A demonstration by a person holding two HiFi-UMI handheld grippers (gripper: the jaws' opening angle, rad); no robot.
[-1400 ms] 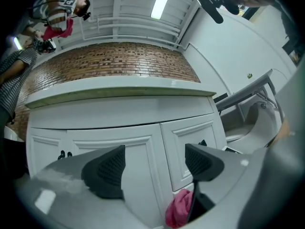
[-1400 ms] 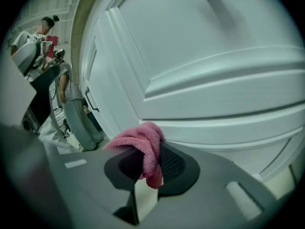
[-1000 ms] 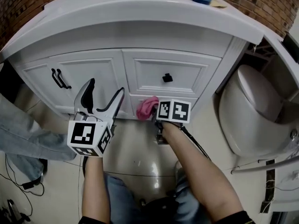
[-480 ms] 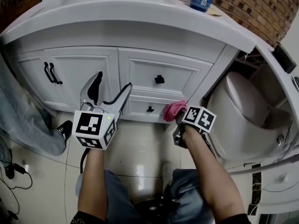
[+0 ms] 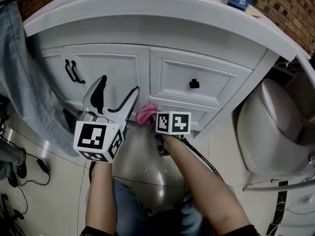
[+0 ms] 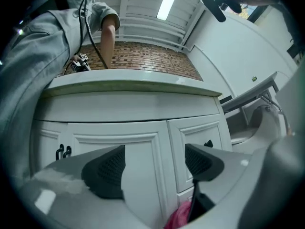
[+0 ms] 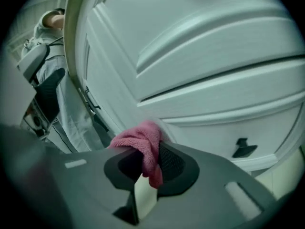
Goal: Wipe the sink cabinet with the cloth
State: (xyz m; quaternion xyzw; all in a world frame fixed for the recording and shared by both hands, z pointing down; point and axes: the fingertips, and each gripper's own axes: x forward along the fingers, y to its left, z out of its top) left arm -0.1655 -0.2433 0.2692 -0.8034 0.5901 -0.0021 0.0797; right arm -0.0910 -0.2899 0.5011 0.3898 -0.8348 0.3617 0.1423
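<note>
Right gripper view: right gripper (image 7: 151,163) clenched on pink cloth (image 7: 143,142) against sink cabinet (image 7: 214,94); head view hides this behind cube (image 5: 173,123). Left gripper (image 6: 155,163) released, empty. Cloth now frame centre, moved left.

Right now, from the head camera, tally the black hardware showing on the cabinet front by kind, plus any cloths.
black bar handles: 2
black drawer knob: 1
pink cloth: 1, clamped in the right claw
Total: 4
</note>
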